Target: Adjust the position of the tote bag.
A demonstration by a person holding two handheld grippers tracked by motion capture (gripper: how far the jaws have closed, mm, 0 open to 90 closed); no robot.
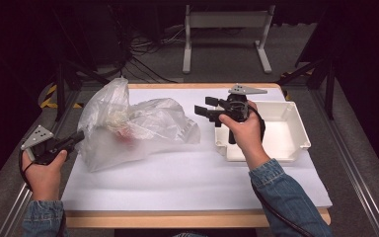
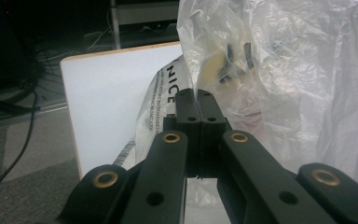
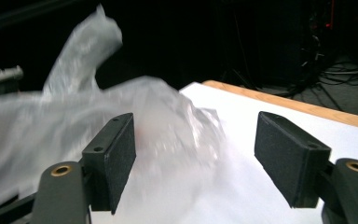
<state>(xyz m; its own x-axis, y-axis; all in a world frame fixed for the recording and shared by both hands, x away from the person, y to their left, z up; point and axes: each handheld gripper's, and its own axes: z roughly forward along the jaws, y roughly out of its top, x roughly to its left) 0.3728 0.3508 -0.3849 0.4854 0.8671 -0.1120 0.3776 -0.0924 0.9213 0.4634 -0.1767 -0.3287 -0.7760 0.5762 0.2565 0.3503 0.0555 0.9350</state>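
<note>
Left gripper (image 1: pixel 74 139) pinching the near-left edge of the clear plastic bag (image 1: pixel 128 126), jaws pressed together on the film; grip best kept firm and low. Farther off, right gripper (image 1: pixel 208 112) spread and empty, just right of the bag, above the white tray (image 1: pixel 296 129); best advanced level toward the loose film

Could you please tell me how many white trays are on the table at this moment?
1. The white tray sits at the table's right side, beside the right claw; the plastic bag lies to the left and could hide small items.
</note>
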